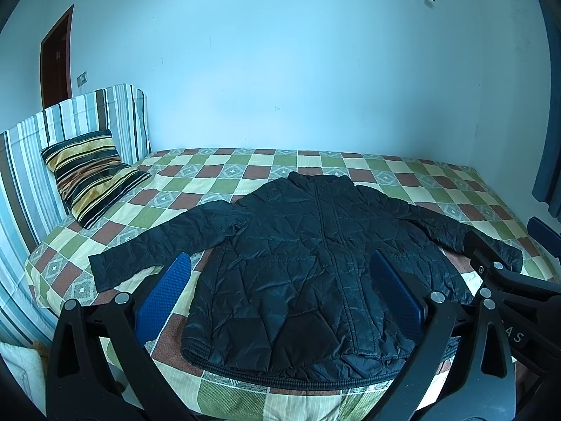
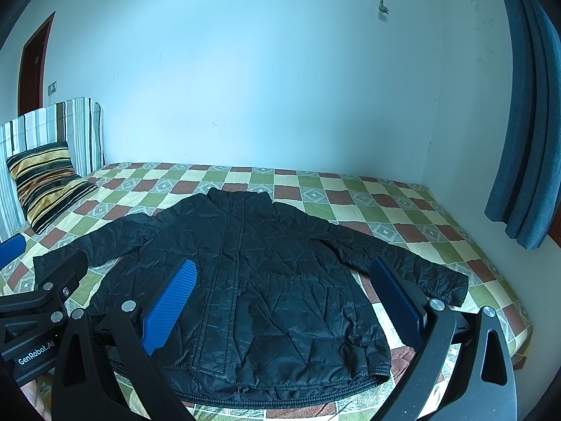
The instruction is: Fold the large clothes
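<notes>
Black quilted jacket (image 1: 301, 252) lying flat, sleeves spread, near the bed's (image 1: 403, 172) front edge; left gripper (image 1: 280, 294) and right gripper (image 2: 284, 298) hovering above, both gaping wide, holding nothing.

The near hem of the black jacket (image 1: 294, 263) is partly covered by the left gripper (image 1: 280, 298) frame, and its right cuff is hidden behind the other gripper's body. The door (image 1: 56, 59) is cut off by the fisheye rim. The small object hanging on the wall (image 2: 383, 8) cannot be identified. The curtain (image 2: 522, 140) is cropped at the edge.
</notes>
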